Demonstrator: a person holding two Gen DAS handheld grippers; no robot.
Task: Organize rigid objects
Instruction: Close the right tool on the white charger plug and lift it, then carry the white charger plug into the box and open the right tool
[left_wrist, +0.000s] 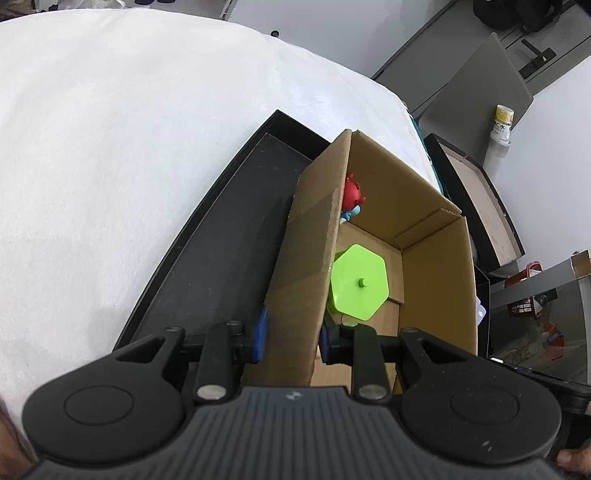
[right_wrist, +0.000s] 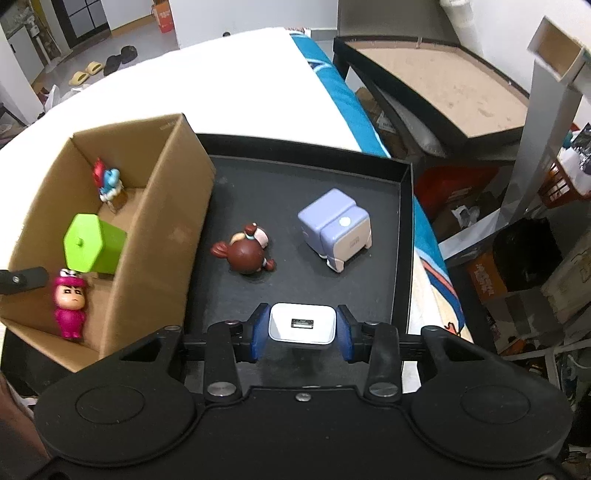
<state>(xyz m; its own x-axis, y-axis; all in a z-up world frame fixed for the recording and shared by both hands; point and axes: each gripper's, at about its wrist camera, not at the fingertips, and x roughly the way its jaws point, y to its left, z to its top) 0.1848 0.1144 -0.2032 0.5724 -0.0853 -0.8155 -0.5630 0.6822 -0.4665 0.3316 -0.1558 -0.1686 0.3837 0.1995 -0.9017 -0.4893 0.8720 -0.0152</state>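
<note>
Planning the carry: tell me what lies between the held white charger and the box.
Right wrist view: only bare black tray floor between the white charger and the cardboard box wall.

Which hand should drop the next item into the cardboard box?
Right. The right tool is shut on the white USB charger block above the black tray, beside the brown cardboard box. The left tool is clamped on the box's wall.

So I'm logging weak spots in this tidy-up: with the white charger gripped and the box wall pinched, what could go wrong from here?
1. The right gripper holds the white charger only by its smooth sides; it could slip on the way over.
2. The cardboard box already holds the green hexagonal block, pink figurine and red-and-blue figurine; a drop could topple them.
3. The left gripper pinches one thin box wall, which may bend.
</note>
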